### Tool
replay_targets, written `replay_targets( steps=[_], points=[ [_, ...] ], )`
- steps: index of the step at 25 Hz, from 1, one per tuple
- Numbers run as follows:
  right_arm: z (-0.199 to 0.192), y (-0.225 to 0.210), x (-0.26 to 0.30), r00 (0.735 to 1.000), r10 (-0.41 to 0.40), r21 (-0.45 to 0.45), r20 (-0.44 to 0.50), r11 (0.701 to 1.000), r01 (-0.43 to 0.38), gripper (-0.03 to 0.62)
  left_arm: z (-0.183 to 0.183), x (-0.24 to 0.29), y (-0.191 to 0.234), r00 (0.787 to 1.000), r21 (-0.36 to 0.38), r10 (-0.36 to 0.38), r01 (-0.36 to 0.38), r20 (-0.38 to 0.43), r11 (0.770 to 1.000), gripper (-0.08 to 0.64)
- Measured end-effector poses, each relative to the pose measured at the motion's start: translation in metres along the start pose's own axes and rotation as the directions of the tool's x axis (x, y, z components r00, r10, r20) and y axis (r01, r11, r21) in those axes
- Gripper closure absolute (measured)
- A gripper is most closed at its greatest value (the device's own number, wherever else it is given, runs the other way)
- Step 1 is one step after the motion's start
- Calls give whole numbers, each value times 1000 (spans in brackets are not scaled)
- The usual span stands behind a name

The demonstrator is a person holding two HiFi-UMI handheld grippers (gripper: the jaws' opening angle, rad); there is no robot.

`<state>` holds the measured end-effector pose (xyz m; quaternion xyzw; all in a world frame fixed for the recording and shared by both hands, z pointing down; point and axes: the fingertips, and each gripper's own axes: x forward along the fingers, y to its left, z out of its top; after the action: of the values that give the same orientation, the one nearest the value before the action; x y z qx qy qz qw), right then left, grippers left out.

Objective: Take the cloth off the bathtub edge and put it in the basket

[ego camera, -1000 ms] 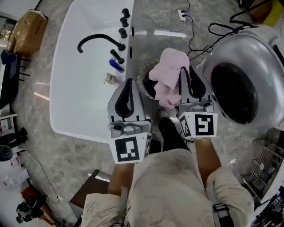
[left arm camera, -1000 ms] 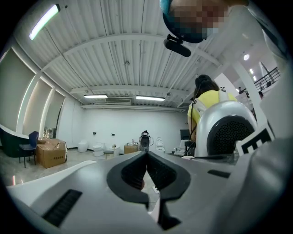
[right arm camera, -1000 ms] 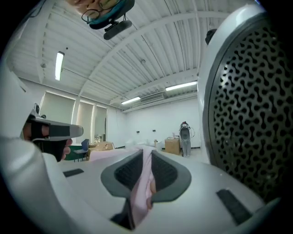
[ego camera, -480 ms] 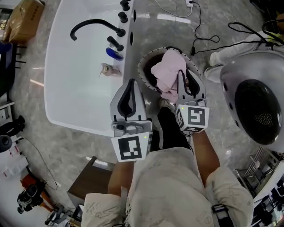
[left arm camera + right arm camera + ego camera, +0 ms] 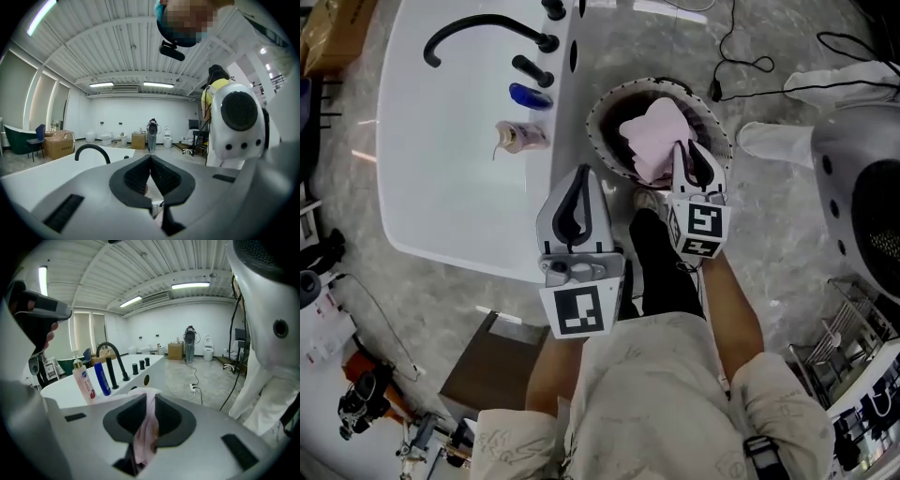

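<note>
**Almost done: just the letting go is left**

The pink cloth (image 5: 654,141) is off the tub (image 5: 441,159). No cloth lies on the tub edge now. Only a pump bottle (image 5: 520,137), a blue bottle (image 5: 530,96) and the black tap (image 5: 478,28) are there.

The basket (image 5: 602,120) is round and dark. It stands on the floor (image 5: 787,216), just beside the long side of the tub. Most of the cloth sits inside the ring of the basket rim. I cannot tell if it rests on the bottom or hangs a bit above it.

The right gripper (image 5: 682,150) is at the near rim of the basket and points down into it. It is pinching the cloth. In the right gripper view a pink fold (image 5: 149,427) runs down between the two jaws, and the jaws (image 5: 147,397) squeeze it on both sides.

The left gripper (image 5: 581,174) is over the near edge of the tub, apart from the basket. Its jaws are pressed together with nothing in them, as the left gripper view (image 5: 151,157) shows.

So the hard part looks finished: the cloth was picked up and brought to the basket. I think what is left is small. The right gripper has to open so the cloth drops all the way in, and then pull back without dragging a corner over the rim.
</note>
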<state>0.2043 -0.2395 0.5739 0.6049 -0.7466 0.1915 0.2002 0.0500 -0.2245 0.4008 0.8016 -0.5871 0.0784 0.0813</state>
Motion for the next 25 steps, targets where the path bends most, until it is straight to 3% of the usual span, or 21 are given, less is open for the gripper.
replay_targets(
  steps=[11,19,25],
  points=[
    [-83,-4,68,986,15,-21,-168,1000,-19,549,-59,20,0,997,7,13,-13,-82,1000,557],
    [-157,-12,96,933,37,43,-358,999,-23,546,-78,22,-3,991,12,13,-11,-131,1000,557],
    [-175,-10,93,919,50,47,-390,998,-35,545,-83,23,-7,989,0,4,-4,-150,1000,557]
  ],
)
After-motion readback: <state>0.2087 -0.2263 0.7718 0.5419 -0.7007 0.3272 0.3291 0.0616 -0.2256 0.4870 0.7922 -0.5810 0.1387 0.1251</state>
